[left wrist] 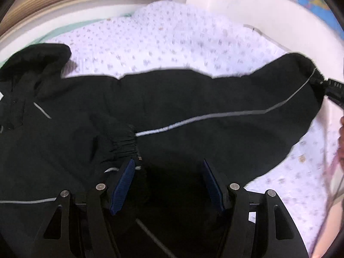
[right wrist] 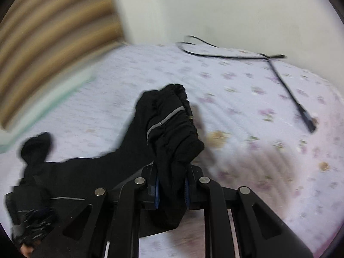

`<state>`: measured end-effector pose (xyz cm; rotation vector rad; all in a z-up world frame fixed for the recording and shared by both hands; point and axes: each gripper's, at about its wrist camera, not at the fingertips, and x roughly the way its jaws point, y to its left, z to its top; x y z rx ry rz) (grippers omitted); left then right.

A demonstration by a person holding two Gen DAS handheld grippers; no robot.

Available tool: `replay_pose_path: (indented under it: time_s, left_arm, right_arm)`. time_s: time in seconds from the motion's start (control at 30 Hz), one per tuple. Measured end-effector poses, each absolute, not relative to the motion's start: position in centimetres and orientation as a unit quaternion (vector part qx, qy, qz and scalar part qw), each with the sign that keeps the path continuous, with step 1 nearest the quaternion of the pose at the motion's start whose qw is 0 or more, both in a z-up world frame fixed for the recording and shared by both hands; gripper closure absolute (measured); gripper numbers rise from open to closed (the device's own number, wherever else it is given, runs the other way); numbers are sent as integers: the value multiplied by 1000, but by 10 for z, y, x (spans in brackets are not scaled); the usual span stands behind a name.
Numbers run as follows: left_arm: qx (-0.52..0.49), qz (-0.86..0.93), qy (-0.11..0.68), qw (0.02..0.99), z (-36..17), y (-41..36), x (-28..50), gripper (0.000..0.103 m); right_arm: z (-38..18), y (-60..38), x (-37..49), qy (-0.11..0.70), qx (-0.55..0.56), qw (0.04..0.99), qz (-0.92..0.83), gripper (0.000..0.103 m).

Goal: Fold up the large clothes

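Black jacket lies spread on the bed, folding barely begun. Right gripper pinches the far-right sleeve cuff, lifted. Left gripper hangs spread, empty; other sleeve already lies across the body.

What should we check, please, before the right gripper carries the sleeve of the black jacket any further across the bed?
1. Right gripper shut on the elastic-cuffed sleeve: ok; fabric is bunched between the blue pads.
2. Left gripper free of cloth: ok; jaws open, pads not pressing on the black jacket with grey piping.
3. Other sleeve cuff already lying on the jacket's body: ok.
4. Black cable clear of the held sleeve: ok; it lies apart on the floral bedsheet.
5. Jacket body flat: not ok; the far left end is humped up.
6. Zip closed: cannot tell.
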<state>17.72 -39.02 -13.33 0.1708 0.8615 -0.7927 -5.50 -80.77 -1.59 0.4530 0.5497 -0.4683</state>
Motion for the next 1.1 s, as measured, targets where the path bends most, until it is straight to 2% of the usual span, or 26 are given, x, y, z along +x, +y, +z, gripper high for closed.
replay_pose_path:
  time_s: [0.27, 0.47, 0.73, 1.1]
  left_arm:
    - [53, -339, 372, 862, -73, -291, 169, 38]
    - [-7, -269, 381, 885, -52, -172, 163, 38]
    - [-12, -185, 399, 898, -66, -57, 152, 38]
    - [-38, -194, 397, 896, -85, -6, 148, 38]
  right_arm:
    - [21, -713, -21, 267, 164, 936, -161, 84]
    - [42, -617, 19, 282, 115, 947, -101, 84]
    - [63, -482, 73, 292, 65, 954, -24, 84]
    - [48, -331, 139, 331, 54, 939, 77, 83]
